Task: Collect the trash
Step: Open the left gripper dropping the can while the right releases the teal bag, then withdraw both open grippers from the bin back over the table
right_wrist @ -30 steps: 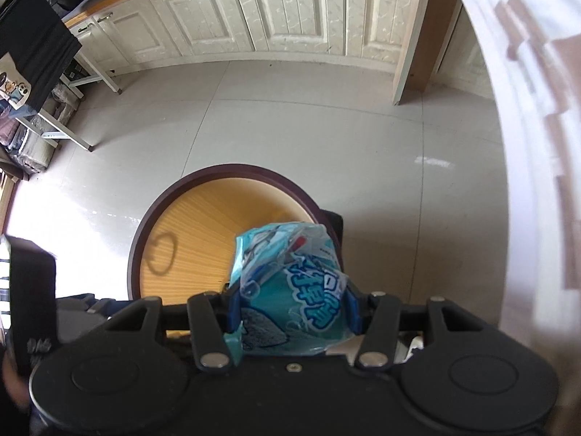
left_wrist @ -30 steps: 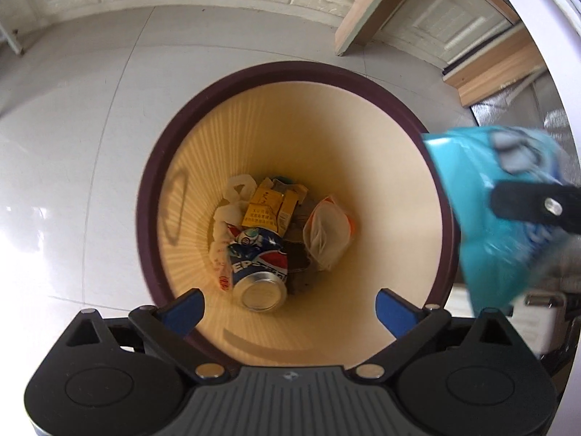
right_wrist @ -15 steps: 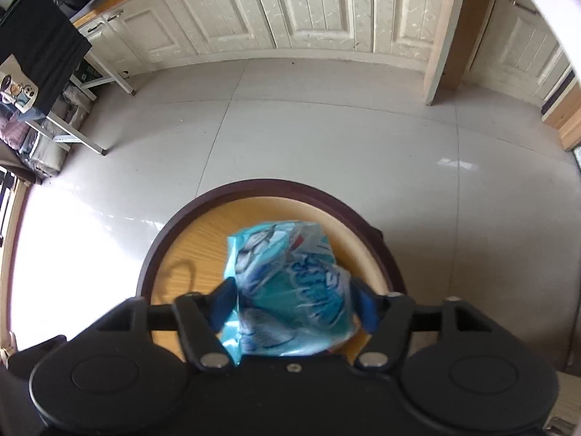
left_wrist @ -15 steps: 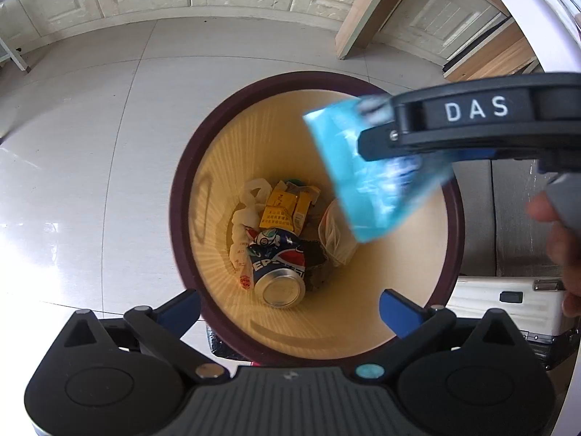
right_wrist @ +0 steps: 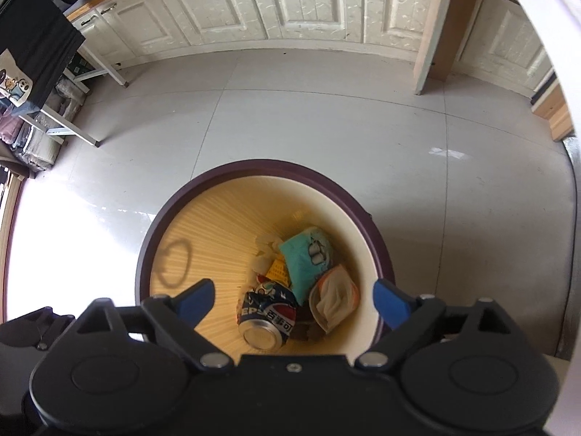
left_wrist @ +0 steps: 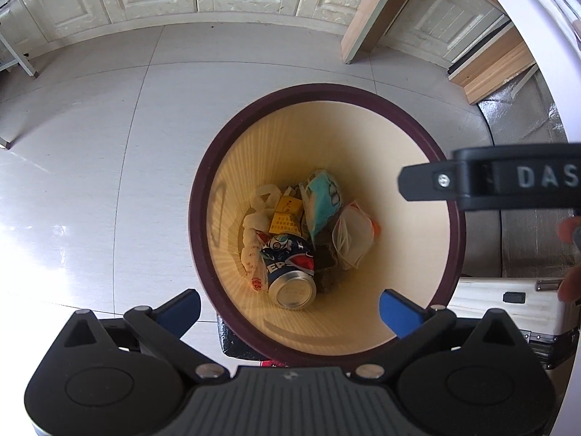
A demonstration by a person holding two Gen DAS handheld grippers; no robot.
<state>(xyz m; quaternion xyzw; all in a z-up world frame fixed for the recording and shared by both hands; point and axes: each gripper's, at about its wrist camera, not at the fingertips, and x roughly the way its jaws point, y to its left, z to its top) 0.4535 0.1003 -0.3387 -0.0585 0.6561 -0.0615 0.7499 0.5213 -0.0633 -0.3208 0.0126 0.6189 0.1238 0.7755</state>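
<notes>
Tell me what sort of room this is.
Most likely a home kitchen: cream panelled cabinet doors line the far wall under a wooden countertop edge, the tiled floor is pale grey, and a waste bin holds household trash.

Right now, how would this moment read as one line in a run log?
step: drop | right gripper: jaws just opened, empty | left gripper: open, empty | crumpled teal plastic wrapper: inside round purple-rimmed wastebasket
</notes>
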